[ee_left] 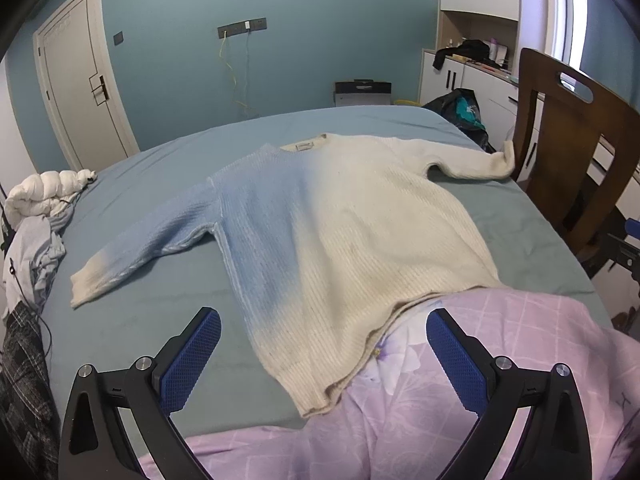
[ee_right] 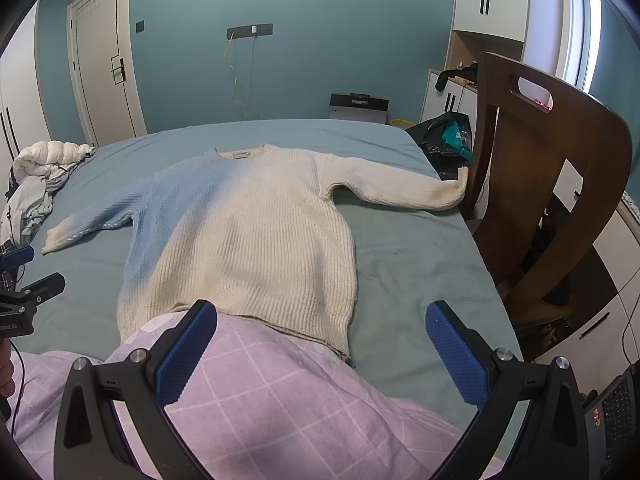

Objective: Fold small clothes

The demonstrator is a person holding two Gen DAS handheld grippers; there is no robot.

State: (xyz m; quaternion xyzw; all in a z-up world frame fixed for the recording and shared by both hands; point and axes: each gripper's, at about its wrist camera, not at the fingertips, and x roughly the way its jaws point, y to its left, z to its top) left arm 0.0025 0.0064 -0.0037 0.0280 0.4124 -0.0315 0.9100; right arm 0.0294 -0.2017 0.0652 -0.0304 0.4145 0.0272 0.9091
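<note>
A knitted sweater (ee_left: 332,224) is laid flat on the bed (ee_left: 160,300), front side up, with the neckline (ee_left: 308,145) directed away from the cameras and the hem nearest to them. The garment is coloured light blue on one side and cream on the other. Both sleeves are extended outward: the blue sleeve (ee_left: 136,258) is angled toward the near left, and the cream sleeve (ee_left: 468,162) is stretched to the right, its cuff touching the wooden chair (ee_left: 568,152) placed just beside the bed. Part of the hem is draped over a pink checked quilt (ee_left: 500,360) at the near edge of the bed.

The left gripper (ee_left: 323,356) is held above the near edge of the bed with its blue-padded fingers (ee_left: 188,360) spread wide; nothing is held between them. The sweater hem is seen between the fingers, but whether it is touched cannot be told. The right gripper (ee_right: 322,354) is likewise held with its fingers (ee_right: 456,354) spread wide and empty, above the quilt (ee_right: 280,400) and near the hem of the sweater (ee_right: 248,240).

In the right wrist view, part of the left gripper (ee_right: 24,304) is visible at the left margin. A heap of other clothes (ee_left: 36,216) is located at the far left side of the bed, well apart from the sweater. A door (ee_left: 80,80) is set in the blue wall beyond.
</note>
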